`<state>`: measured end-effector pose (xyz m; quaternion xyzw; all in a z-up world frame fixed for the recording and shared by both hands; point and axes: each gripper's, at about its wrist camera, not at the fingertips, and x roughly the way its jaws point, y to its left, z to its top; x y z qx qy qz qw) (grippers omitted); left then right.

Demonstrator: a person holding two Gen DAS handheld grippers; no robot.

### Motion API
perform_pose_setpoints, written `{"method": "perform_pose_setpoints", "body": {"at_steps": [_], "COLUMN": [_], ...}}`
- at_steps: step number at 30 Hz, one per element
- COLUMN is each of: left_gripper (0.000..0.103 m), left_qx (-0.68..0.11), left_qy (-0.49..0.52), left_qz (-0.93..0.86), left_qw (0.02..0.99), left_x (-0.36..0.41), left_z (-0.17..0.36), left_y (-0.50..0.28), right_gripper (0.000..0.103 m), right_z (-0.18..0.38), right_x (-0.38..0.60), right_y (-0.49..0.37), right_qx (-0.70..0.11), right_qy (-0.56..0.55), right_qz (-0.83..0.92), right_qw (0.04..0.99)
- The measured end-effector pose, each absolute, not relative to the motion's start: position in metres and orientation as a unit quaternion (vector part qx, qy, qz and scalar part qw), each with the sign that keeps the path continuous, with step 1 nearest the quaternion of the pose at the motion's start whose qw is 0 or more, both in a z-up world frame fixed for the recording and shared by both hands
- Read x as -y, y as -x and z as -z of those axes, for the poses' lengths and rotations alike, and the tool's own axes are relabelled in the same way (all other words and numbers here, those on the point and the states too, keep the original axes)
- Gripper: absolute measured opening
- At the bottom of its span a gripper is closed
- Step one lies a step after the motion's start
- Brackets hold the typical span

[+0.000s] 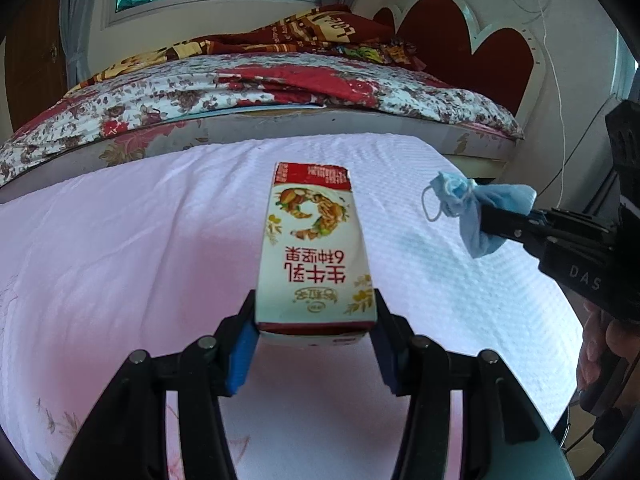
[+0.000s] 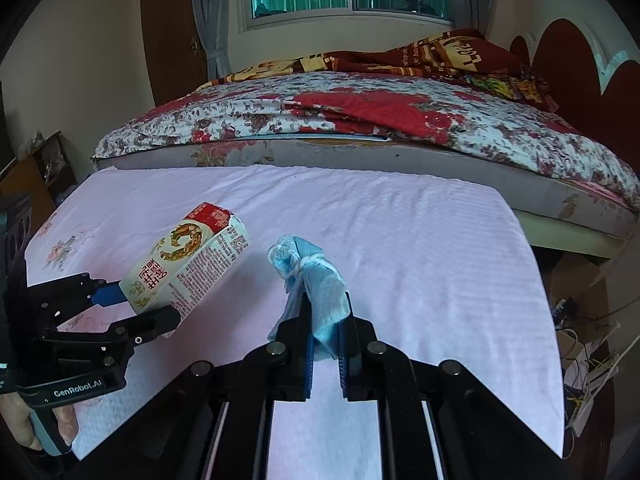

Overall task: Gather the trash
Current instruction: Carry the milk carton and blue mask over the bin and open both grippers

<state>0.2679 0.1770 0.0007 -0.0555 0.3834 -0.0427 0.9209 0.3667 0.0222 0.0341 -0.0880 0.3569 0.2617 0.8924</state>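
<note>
My left gripper (image 1: 316,320) is shut on a white and red milk carton (image 1: 316,248), gripping its near end and holding it above the pink cloth. The carton also shows in the right wrist view (image 2: 188,260), tilted, with the left gripper (image 2: 144,312) at its lower end. My right gripper (image 2: 326,320) is shut on a crumpled blue face mask (image 2: 316,280) tied with its ear loops, held above the cloth. The mask (image 1: 468,208) and the right gripper (image 1: 496,224) show at the right in the left wrist view.
A table covered by a pink-white cloth (image 2: 400,248) lies under both grippers. Behind it is a bed with a floral quilt (image 2: 360,120) and a red heart-shaped headboard (image 1: 460,40). Cables and clutter (image 2: 588,360) lie on the floor at the right.
</note>
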Motion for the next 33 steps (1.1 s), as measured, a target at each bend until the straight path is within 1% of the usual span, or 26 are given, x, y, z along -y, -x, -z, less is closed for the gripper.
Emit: {"method": "perform_pose_setpoints", "body": {"at_steps": [14,33], "left_gripper": [0.052,0.052], "left_qx": [-0.368,-0.359], "left_qy": [0.039,0.004], "left_qz": [0.067,0.137], "left_qw": [0.927,0.923], "left_x": [-0.144,-0.058], "left_z": [-0.020,-0.024], "left_y": [-0.216,-0.181], "right_gripper": [0.010,0.010], "right_z": [-0.066,-0.083], "right_x": [0.029,0.116], "right_y": [-0.303,-0.224], "right_qx": [-0.329,-0.304], "right_qy": [0.069,0.057], "right_qz": [-0.247,-0.195], "right_qw": [0.909,0.931]}}
